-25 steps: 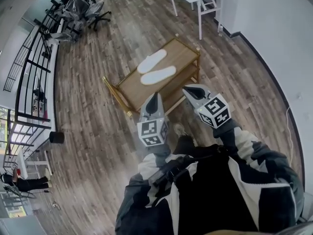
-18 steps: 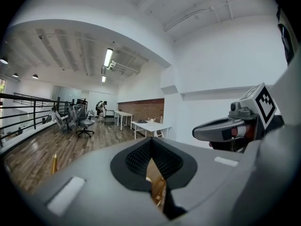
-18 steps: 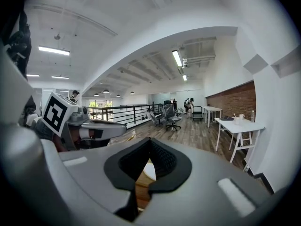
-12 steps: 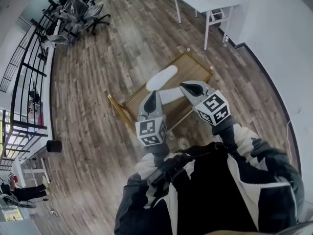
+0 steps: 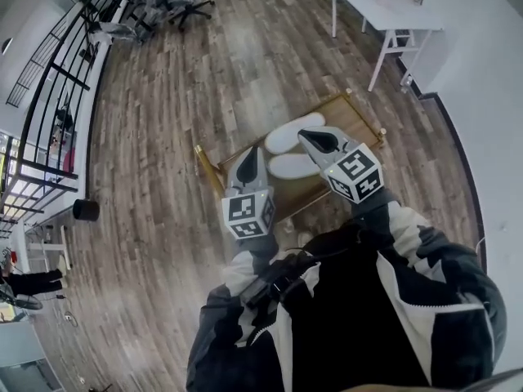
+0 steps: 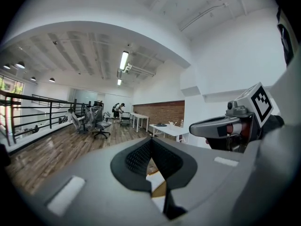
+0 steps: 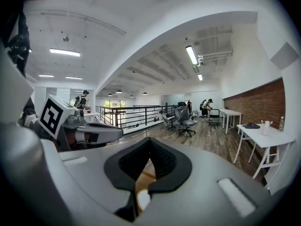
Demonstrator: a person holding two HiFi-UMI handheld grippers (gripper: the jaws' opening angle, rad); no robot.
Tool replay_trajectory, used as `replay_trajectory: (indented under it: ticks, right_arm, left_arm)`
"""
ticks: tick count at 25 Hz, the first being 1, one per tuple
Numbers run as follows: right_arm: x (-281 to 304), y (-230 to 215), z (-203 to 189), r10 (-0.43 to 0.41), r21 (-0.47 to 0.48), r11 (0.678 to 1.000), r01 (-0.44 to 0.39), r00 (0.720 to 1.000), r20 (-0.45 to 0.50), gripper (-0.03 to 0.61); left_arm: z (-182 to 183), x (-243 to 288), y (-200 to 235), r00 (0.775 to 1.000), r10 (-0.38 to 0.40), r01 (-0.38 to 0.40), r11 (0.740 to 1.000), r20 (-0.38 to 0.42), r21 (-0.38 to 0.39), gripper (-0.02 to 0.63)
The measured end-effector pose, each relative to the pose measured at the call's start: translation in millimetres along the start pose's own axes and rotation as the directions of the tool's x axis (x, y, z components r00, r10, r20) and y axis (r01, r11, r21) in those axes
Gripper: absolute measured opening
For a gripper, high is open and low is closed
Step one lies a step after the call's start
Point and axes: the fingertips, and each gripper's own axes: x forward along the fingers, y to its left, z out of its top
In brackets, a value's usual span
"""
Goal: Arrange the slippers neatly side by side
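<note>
The left gripper (image 5: 249, 158) and right gripper (image 5: 315, 138) are both clenched tight and empty. Neither touches the white slippers (image 5: 294, 132) on the wooden table (image 5: 350, 117).

Head view: from above the person, looking steeply down on the wooden rack (image 5: 347, 114) at frame centre, well below. Left and right gripper views: close behind their own jaws, near level, facing across the room. Shared by all three: rack, slippers (image 5: 290, 135), white table (image 5: 384, 6).

Nearer slipper (image 5: 286, 167) end hidden behind right claw (image 5: 309, 136); wooden rack (image 5: 347, 115) front partly covered too.
</note>
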Motion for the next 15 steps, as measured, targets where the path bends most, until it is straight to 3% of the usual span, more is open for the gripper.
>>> replay_trajectory:
  ticks: [7, 15]
  right_arm:
    - [33.0, -15.6, -13.0, 0.174, -0.021, 0.984, -0.175, 0.984, -0.034, 0.003]
    - [49.9, -39.8, -12.6, 0.343, -0.066, 0.936, -0.346, 0.938, -0.055, 0.004]
  left_arm:
    - [-10.9, 8.1, 9.7, 0.985, 0.168, -0.17, 0.984, -0.035, -0.044, 0.005]
    - [-10.9, 24.0, 5.7, 0.939, 0.343, -0.345, 0.937, -0.033, -0.052, 0.005]
